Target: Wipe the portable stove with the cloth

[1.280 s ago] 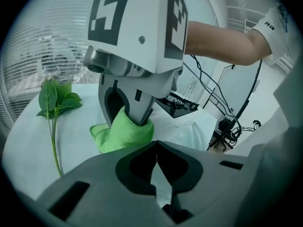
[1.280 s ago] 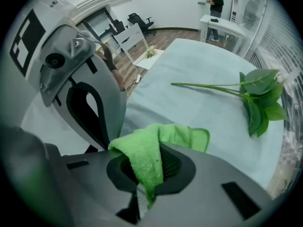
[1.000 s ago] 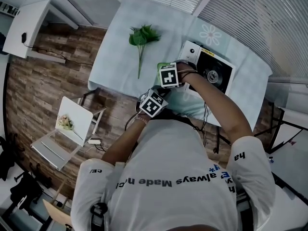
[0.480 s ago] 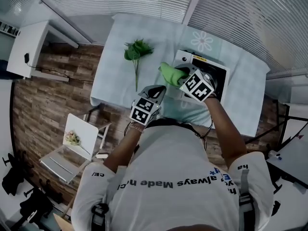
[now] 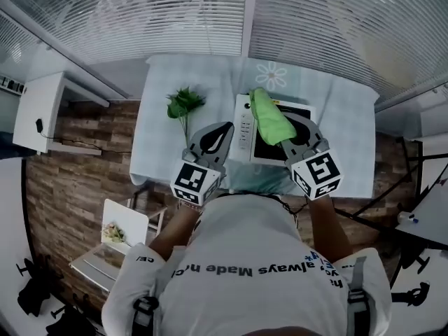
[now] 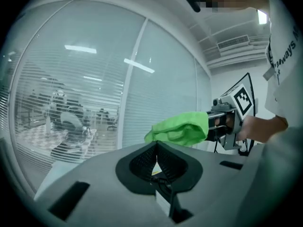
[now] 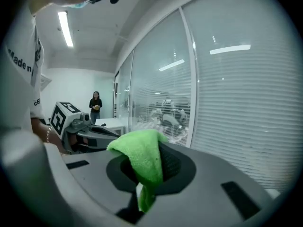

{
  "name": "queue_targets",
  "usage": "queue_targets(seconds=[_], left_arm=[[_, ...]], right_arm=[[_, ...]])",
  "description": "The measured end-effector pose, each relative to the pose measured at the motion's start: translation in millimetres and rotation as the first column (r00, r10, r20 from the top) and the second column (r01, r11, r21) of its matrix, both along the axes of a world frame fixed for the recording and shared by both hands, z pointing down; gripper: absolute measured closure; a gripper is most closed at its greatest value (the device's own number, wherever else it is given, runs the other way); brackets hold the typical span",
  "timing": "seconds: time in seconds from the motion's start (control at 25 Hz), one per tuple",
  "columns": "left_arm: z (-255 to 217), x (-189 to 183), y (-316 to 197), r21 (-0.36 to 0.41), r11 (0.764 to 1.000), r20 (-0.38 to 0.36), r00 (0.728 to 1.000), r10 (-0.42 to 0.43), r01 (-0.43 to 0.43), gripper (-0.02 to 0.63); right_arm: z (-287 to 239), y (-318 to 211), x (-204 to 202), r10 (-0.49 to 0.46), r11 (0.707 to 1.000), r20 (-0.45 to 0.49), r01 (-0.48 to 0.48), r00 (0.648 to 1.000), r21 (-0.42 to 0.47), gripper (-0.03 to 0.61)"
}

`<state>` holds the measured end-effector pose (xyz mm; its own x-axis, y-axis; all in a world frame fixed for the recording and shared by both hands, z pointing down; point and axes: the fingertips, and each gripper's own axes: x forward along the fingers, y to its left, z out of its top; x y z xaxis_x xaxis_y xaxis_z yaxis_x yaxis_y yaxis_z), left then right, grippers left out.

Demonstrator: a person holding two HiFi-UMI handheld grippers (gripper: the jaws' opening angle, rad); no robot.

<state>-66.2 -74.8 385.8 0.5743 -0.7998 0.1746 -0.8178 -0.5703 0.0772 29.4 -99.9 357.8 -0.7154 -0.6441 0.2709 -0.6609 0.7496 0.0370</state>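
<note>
Jaws of the left gripper (image 5: 222,130) are shut on nothing, just left of the stove (image 5: 244,128). The cloth (image 5: 269,116) is pinched by the right gripper (image 5: 292,142) and hangs lengthwise over the stovetop, which lies ahead and below it.

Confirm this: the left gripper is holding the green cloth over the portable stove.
Not right: it is the right gripper that is holding the green cloth over the portable stove. The right gripper view shows its jaws shut on the cloth; the left gripper is shut on nothing.
</note>
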Motion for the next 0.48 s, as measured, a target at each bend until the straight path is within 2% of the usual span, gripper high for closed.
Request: queue_targets(seconds=[0.24, 0.48], left_arm=[[-59.9, 22.2, 4.4, 0.107, 0.994, -0.058, 0.997, 0.041, -0.035, 0.601], [-102.1, 28.6, 10.3, 0.189, 0.981, -0.099, 0.993, 0.062, -0.042, 0.601]], right_arm=[[-54.7, 27.9, 31.8, 0.099, 0.991, 0.111, -0.108, 0.989, 0.077, 0.555], [-81.2, 51.0, 39.8, 0.142, 0.981, 0.153, -0.159, 0.978, 0.109, 0.555]])
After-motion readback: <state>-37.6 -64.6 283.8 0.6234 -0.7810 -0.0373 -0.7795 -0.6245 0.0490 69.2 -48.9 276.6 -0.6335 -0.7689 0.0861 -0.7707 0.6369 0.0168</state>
